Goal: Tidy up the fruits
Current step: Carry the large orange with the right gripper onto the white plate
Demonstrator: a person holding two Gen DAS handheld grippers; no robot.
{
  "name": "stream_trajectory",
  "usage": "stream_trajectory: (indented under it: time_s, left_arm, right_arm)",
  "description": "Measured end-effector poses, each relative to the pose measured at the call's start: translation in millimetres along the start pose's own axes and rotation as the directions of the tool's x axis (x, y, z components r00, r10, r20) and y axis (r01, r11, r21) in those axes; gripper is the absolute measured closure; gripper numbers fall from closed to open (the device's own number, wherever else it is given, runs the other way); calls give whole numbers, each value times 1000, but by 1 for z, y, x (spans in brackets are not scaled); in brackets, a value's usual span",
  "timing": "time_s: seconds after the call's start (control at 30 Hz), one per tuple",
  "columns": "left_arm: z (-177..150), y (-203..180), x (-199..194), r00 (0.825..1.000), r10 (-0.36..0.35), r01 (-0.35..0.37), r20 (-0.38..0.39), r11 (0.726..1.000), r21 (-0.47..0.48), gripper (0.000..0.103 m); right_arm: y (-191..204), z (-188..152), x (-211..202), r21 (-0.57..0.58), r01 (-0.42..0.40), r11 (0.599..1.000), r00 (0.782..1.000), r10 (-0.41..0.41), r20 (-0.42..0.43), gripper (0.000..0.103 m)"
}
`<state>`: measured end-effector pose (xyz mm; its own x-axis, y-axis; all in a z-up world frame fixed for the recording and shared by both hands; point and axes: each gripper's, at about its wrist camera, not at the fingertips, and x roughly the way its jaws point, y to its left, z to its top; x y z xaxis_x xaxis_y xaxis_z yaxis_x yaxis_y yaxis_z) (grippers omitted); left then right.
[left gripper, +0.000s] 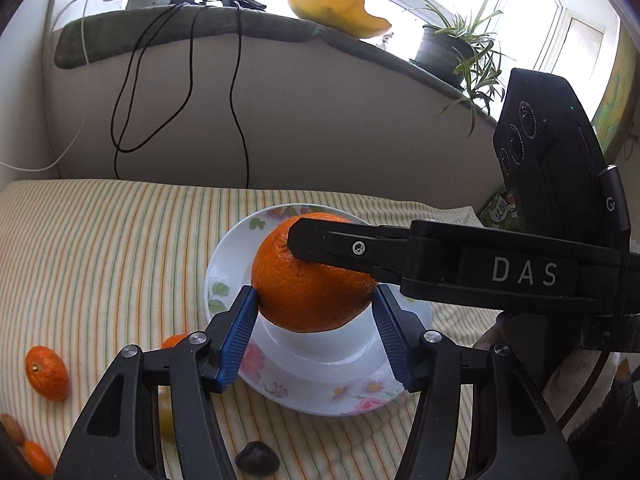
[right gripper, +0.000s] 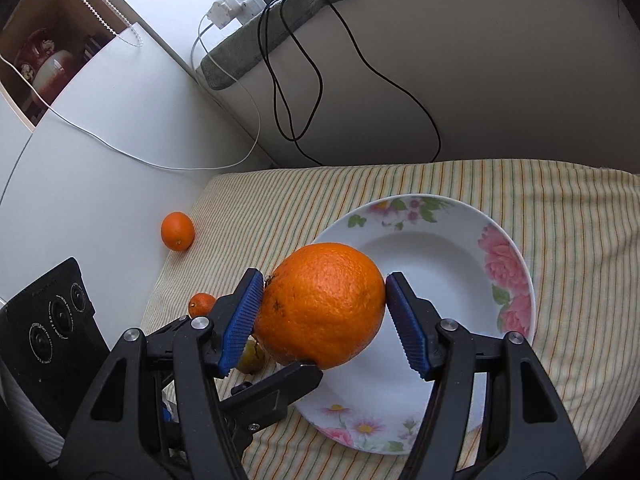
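Observation:
A large orange hangs above a white flowered plate on a striped cloth. Both grippers meet on it. My left gripper has its blue pads on both sides of the orange, the left pad touching, the right with a small gap. My right gripper is closed on the same orange, both pads against it, above the plate. The right gripper's black finger crosses over the orange in the left wrist view.
Small oranges lie on the cloth at the left, another near the wall, one by the gripper. A dark stone-like object lies in front. Cables hang down the wall; a plant stands on the sill.

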<state>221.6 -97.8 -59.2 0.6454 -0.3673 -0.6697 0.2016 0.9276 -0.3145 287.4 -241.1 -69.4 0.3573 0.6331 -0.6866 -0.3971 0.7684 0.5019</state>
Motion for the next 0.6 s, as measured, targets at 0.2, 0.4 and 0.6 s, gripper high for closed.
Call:
stream_trajectory:
  time_s: [0.2,0.4,0.6]
  left_arm:
    - [5,-9,17,1000,17,-17,-18,1000,19,47]
    - [3,-11,28,999,23,-22,-33,999,29,48]
    - [3,-22,26,999,36,-35,-22,998,52,49]
  right_arm:
    - [-16,8,6,-18,46,999,999,-46,5,36]
    - [-27,8,13,-17,73,997,997,-74,-12,36]
    - [-24,8,4,-38,91,995,996,-90,29,36]
